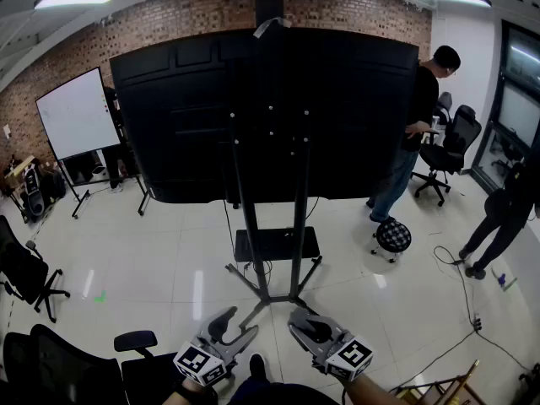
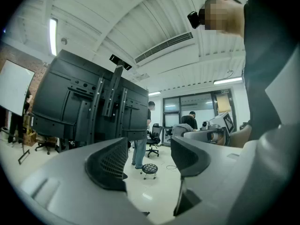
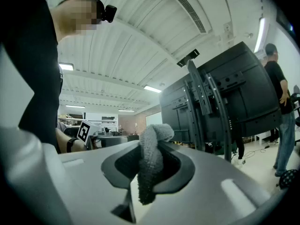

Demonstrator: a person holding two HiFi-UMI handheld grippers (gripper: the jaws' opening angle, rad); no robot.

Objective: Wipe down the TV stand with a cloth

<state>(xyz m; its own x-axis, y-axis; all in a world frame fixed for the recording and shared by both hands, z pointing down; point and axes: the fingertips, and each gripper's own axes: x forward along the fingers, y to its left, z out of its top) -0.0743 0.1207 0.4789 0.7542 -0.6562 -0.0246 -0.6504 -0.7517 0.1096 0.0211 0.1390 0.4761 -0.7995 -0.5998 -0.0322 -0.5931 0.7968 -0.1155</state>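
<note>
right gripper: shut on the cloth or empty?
Shut on the cloth. In its own view the right gripper pinches the bunched grey fabric between its jaws, ends sticking out above and below.

Fuzzy grey cloth [image 3: 150, 163], matt black metal stand [image 1: 277, 245], glossy floor [image 1: 169, 260].

Saw TV stand [image 1: 277, 245] at ctr of floor, screen [image 1: 337, 116] mounted on its uprights, brick wall [image 1: 211, 15] behind. Found whiteboard [image 1: 78, 115] behind-left of screen, office chair [image 1: 25, 272] near left. Spotted person [image 1: 422, 116] at screen's rt edge, stool [image 1: 392, 235] just rt of stand's base, 2nd person [image 1: 506, 213] far rt. Noted left gripper [image 1: 234, 327] and right gripper [image 1: 305, 326] side by side before base, cloth [image 3: 151, 158] btwn right gripper's jaws.
</note>
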